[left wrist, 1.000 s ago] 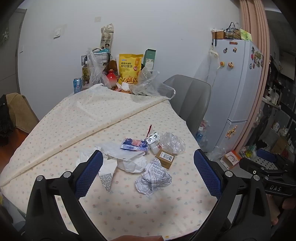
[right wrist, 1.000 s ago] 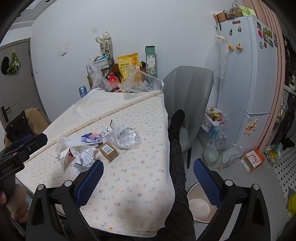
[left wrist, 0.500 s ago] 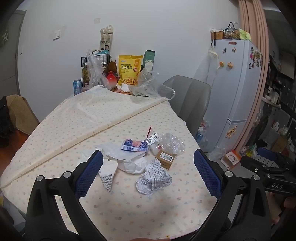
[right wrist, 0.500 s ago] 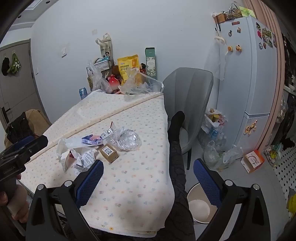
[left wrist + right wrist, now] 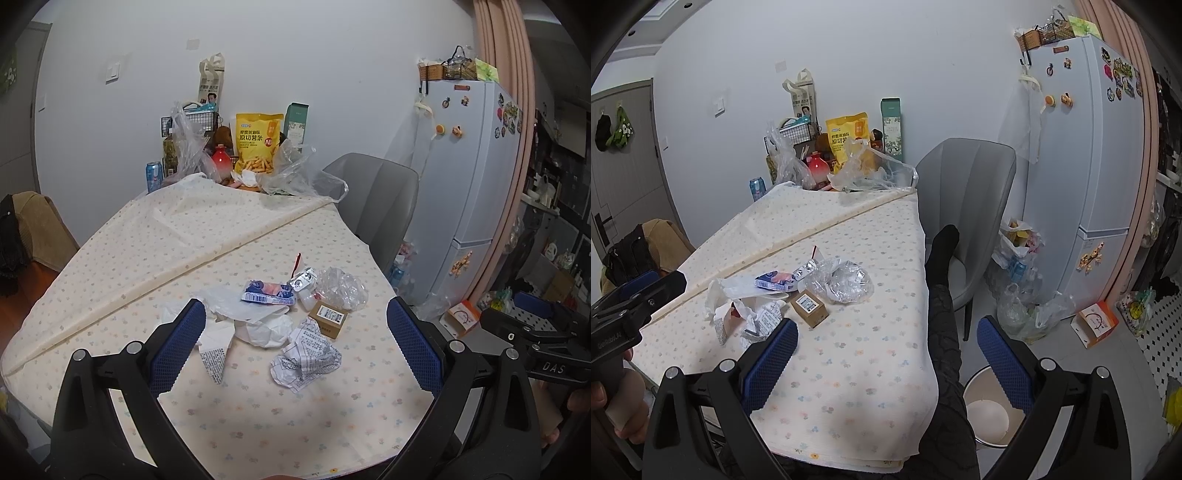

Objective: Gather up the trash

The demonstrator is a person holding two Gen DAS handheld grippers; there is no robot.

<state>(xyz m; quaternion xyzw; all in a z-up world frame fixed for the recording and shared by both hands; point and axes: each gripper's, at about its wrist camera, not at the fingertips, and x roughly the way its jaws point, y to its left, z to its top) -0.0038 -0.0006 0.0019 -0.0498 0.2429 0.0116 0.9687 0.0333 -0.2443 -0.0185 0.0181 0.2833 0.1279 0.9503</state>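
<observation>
A pile of trash lies on the flowered tablecloth point(image 5: 258, 417): a crumpled printed paper point(image 5: 304, 358), a small brown box point(image 5: 328, 319), a blue and pink wrapper point(image 5: 269, 291), a clear crumpled plastic bag point(image 5: 341, 290) and white tissues point(image 5: 264, 328). My left gripper point(image 5: 295, 350) hovers open above the near edge, with the crumpled paper between its blue pads and nothing held. My right gripper point(image 5: 886, 362) stands open over the table's right corner, to the right of the brown box point(image 5: 809, 308) and the plastic bag point(image 5: 849, 282). A white bin point(image 5: 990, 413) stands on the floor below it.
A grey chair point(image 5: 971, 192) stands at the table's right side, a person's dark-clad leg point(image 5: 942, 295) resting against it. Snack bags, a can and a wire basket crowd the far end point(image 5: 255, 147). A white fridge point(image 5: 476, 177) and floor bags point(image 5: 1023, 295) are right.
Both grippers have drifted slightly forward toward the trash pile, which looks a bit nearer. Nothing was taken hold of and both stay open.
</observation>
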